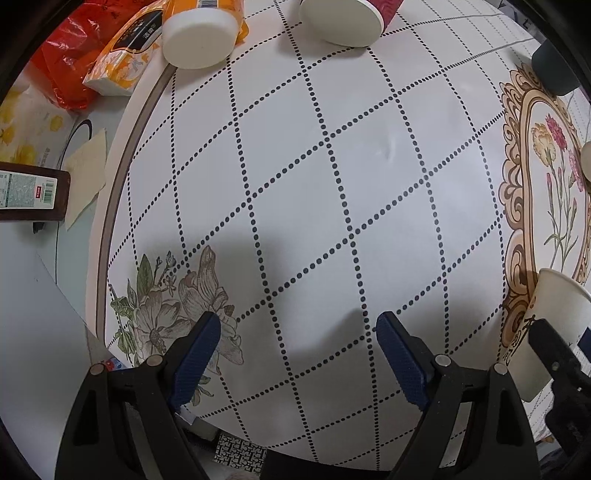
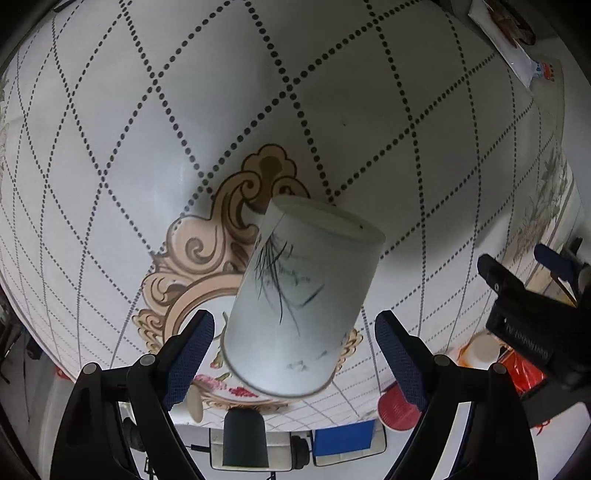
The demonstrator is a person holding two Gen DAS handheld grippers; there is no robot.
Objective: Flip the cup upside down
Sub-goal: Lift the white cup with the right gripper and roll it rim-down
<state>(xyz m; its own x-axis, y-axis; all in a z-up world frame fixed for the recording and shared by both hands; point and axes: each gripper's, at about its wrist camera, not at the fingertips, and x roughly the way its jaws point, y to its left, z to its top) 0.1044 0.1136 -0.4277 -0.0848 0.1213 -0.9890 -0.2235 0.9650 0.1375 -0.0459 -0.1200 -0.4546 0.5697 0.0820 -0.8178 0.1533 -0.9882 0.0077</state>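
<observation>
Right gripper (image 2: 294,354), jaws spread wide and gripping nothing, with a white paper cup (image 2: 301,299) between its blue-padded fingers (image 2: 192,354) but touching neither pad. The cup, printed with black brush strokes, is tilted with its closed base uppermost and away from the camera; the blurred rim suggests motion, and whether it rests on the tablecloth (image 2: 147,155) or is in free fall cannot be told. It lies over the cloth's gilt floral medallion (image 2: 207,258). As thin paper it is judged very light, easily crushed and fairly slick; hold is best taken across the mid-wall with gentle pressure. Left gripper (image 1: 298,354), likewise wide and empty, hovers over the dotted cloth; the same cup (image 1: 550,325) appears at its right edge. A red paper cup (image 1: 343,20) and a white-lidded jar (image 1: 201,37) stand well apart.
</observation>
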